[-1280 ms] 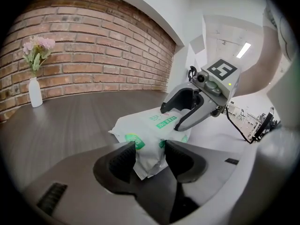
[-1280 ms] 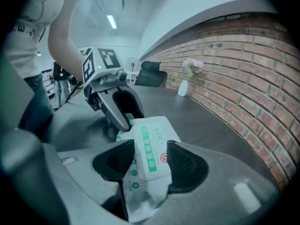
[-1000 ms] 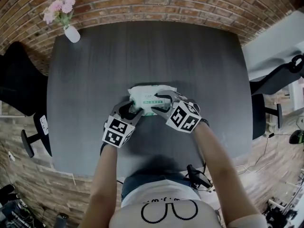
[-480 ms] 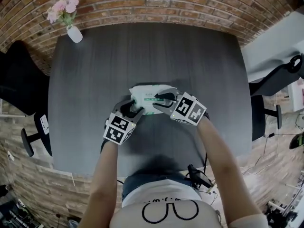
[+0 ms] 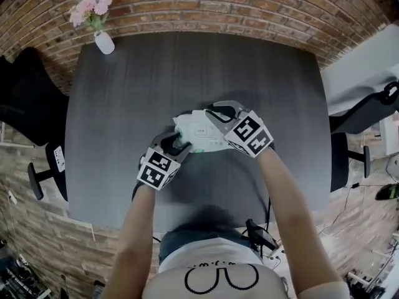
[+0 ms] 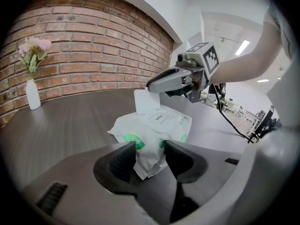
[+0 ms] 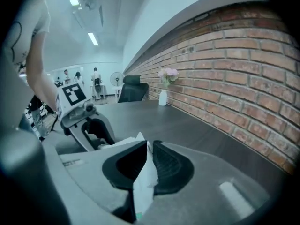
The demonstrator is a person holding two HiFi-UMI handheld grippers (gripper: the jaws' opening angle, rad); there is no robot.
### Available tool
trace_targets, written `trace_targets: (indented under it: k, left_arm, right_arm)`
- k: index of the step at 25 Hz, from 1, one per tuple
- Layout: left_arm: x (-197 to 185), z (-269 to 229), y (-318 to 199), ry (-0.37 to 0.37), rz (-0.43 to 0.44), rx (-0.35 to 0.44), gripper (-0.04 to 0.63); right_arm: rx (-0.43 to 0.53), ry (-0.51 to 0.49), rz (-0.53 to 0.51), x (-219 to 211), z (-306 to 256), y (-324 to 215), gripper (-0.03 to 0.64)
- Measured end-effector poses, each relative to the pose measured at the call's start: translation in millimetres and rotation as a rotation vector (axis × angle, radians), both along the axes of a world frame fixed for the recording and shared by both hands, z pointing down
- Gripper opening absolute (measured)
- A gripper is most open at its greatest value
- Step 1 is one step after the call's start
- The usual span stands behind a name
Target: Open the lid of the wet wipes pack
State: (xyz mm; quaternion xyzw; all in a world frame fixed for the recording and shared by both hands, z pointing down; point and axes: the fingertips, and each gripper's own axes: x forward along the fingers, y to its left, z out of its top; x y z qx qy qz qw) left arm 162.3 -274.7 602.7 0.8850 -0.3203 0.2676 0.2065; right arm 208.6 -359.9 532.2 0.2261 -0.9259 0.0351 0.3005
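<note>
Wet wipes pack (image 5: 201,134) lies mid-way across the dark table (image 5: 156,73), just in front of the person. Left gripper (image 5: 179,143) has its jaws pinched on the near crimped end of the pack, pinning it to the tabletop. Right gripper (image 5: 213,113) reaches over the pack's right side. Its jaws are closing, with the white lid (image 6: 142,101) between them and a pad on each face of it. In the left gripper view the lid stands roughly upright off the top of the pack, and a small label shows on the pack top beside its foot. Judgement: opening is well under way. The lid is raised but not folded right back, and I cannot tell whether the dispensing slot is fully uncovered. Left to do: carry the lid over, then release. Around: vase of pink flowers (image 5: 104,42) at the far left corner, well apart; office chair (image 5: 25,98) at left, another beyond the right edge; brick wall (image 5: 249,5) behind. Nothing on the table obstructs. Likely risk: the soft pack lifting with the lid if the left pinch slips.
</note>
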Motion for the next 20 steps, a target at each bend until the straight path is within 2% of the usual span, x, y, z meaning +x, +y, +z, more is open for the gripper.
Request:
trace_targets:
  k: [2,5,10,15,20]
  left_arm:
    - [0.3,0.2,-0.7,-0.001,0.001,-0.002,0.195]
    - [-0.3,0.1,-1.0,-0.001,0.001,-0.003,0.195]
    - [-0.6,1.3,-1.0,-0.009,0.0,-0.003,0.195]
    - [-2.1,-0.9,-1.5,-0.01,-0.011,-0.005,0.195]
    - [-5.5,-20.1,-0.3,0.028,-0.041,0.025,0.195]
  right_arm:
    - [0.004,0.016,0.045,0.3,8.0,-11.8,0.055]
    - [-0.011,0.06,0.083,-0.8,25.5,-20.4,0.133]
    - [-0.038,0.138,0.133,0.6,50.5,-23.3,0.178]
    - [-0.034,0.129,0.171,1.9,40.5,-22.5,0.192]
    - [0.058,0.076,0.194,10.4,0.8,-16.5,0.192]
